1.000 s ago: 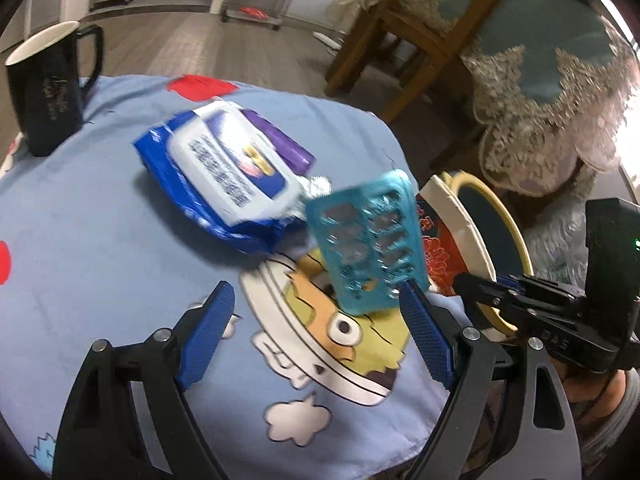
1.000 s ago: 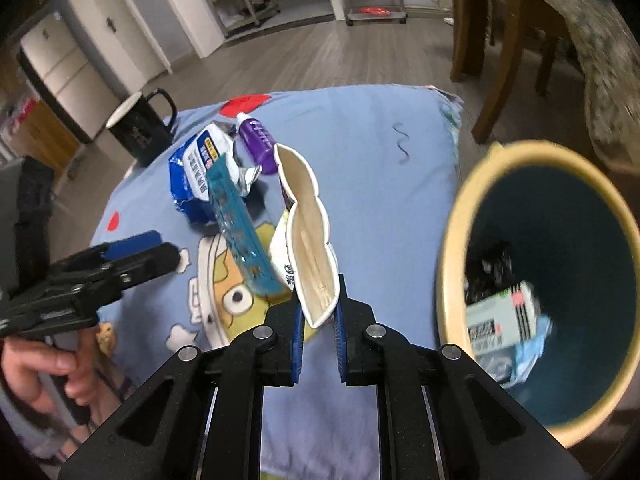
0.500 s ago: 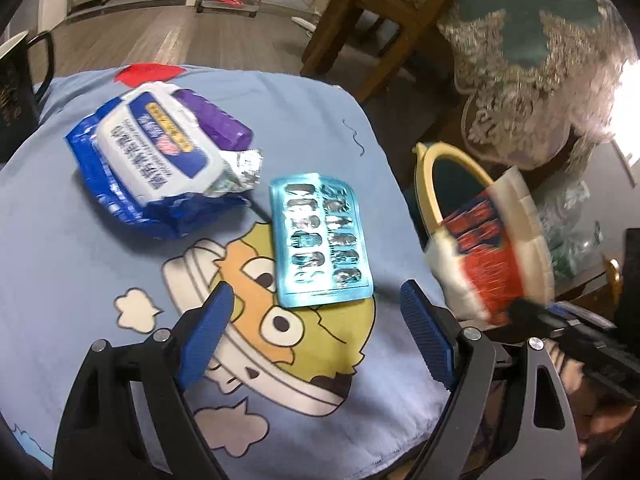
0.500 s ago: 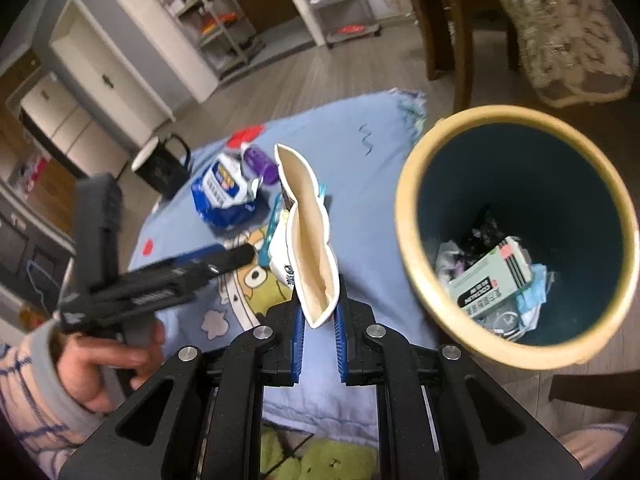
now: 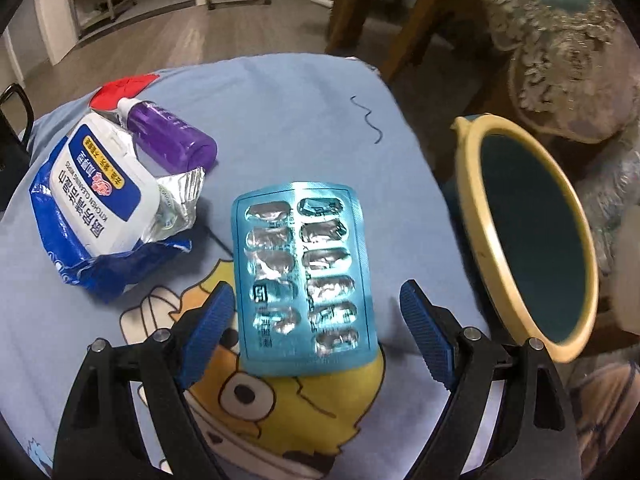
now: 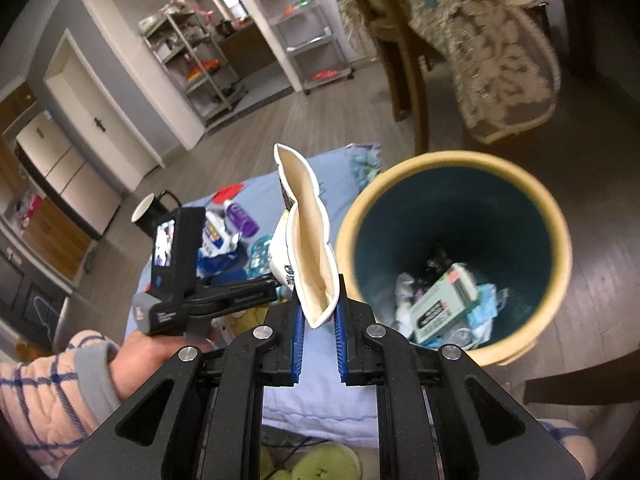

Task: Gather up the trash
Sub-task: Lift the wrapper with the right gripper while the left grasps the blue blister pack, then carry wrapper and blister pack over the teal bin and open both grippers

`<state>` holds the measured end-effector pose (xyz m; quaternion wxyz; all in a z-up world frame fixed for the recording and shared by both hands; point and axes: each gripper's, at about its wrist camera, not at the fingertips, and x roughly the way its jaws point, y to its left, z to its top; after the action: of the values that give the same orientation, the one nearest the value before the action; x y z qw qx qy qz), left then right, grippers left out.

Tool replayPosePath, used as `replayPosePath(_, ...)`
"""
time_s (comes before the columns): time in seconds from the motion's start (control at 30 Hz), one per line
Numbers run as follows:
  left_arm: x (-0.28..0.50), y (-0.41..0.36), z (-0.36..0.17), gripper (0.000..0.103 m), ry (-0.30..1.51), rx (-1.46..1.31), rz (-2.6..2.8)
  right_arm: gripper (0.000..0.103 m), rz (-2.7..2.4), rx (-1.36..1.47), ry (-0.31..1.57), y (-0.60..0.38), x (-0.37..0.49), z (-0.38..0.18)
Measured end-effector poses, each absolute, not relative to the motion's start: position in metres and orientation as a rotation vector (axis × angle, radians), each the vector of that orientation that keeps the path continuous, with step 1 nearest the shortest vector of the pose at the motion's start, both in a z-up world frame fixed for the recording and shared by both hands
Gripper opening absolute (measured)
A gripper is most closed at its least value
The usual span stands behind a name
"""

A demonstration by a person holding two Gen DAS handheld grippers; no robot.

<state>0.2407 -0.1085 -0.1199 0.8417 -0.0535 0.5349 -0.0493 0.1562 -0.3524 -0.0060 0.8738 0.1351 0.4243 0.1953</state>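
- A home is shown; wood-plank flooring (image 6: pixel 280 120) is laid
- a lace-edged teal tablecloth (image 5: pixel 568 40) and wooden chair (image 5: pixel 400 12) are seen; metal wire shelving (image 6: pixel 200 60) is stocked

Hidden, cropped and blurred parts

In the left wrist view, the mug (image 5: pixel 14 120) is cut by the left edge, only its handle showing; the bin (image 5: pixel 520 248) shows its rim and dark inside but none of its contents, and a pale blurred shape (image 5: pixel 628 264) at the right edge cannot be identified. The wipes pack (image 5: pixel 96 200) covers part of the purple bottle (image 5: pixel 172 140). In the right wrist view, the crushed cup (image 6: pixel 308 240) hides part of the blister pack (image 6: pixel 262 256), its printing too small to read; the left gripper's body (image 6: pixel 180 264) covers the wipes pack and its fingers are out of sight. The bin's rubbish (image 6: pixel 444 300) is blurred, the box label unreadable. The sleeve (image 6: pixel 44 400) is cropped at the left edge.
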Motion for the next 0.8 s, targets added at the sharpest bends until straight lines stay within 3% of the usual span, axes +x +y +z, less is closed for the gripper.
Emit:
replayPosePath(0.07, 0.242, -0.109, -0.123, 0.081, 1.13, -0.106, -0.083, 0.014, 0.387, 0.284, 0.874, -0.365, 0.154, -0.002)
replayPosePath(0.1, 0.241, -0.108, -0.124, 0.071, 1.131, -0.103, -0.076, 0.014, 0.378, 0.288, 0.87, -0.37, 0.153, -0.002)
replayPosePath(0.13, 0.241, -0.108, -0.124, 0.068, 1.128, -0.095, -0.066, 0.014, 0.371, 0.294, 0.868, -0.374, 0.152, -0.002)
replayPosePath(0.53, 0.21, -0.102, -0.09, 0.067, 1.062, -0.128, -0.14, 0.014, 0.317, 0.375, 0.869, -0.404, 0.155, -0.009)
replayPosePath(0.8, 0.207, -0.143, -0.052, 0.068, 1.024, -0.127, -0.279, 0.014, 0.268, 0.38, 0.858, -0.414, 0.157, -0.005)
